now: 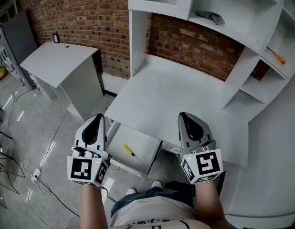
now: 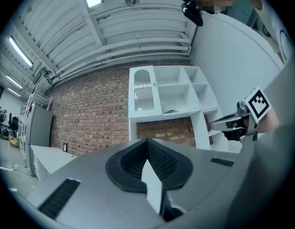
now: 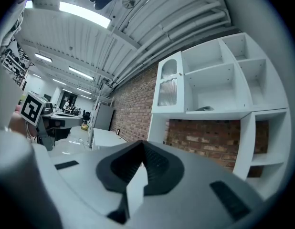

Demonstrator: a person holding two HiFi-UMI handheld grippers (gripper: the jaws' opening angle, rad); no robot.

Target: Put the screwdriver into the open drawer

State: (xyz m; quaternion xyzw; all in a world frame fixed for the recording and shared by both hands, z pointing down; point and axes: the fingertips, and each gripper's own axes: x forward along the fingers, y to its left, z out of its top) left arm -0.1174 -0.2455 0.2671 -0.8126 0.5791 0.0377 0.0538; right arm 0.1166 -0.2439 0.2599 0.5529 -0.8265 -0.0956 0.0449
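Screwdriver (image 1: 131, 151), slim with a yellow handle and dark shaft, lies loose on the smooth white floor of the open drawer (image 1: 138, 138). The placing looks done, so the sound move is to lift both tongs clear without nudging it. Left gripper (image 1: 98, 120) sits left of the drawer and right gripper (image 1: 187, 119) right of it, each with ribbed black pads (image 2: 159, 163) pressed together on nothing.

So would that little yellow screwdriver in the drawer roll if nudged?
Probably: the screwdriver looks slim and lies flat on the smooth floor of the drawer, so it may roll until a wall stops it. It looks rigid and small, so likely light.
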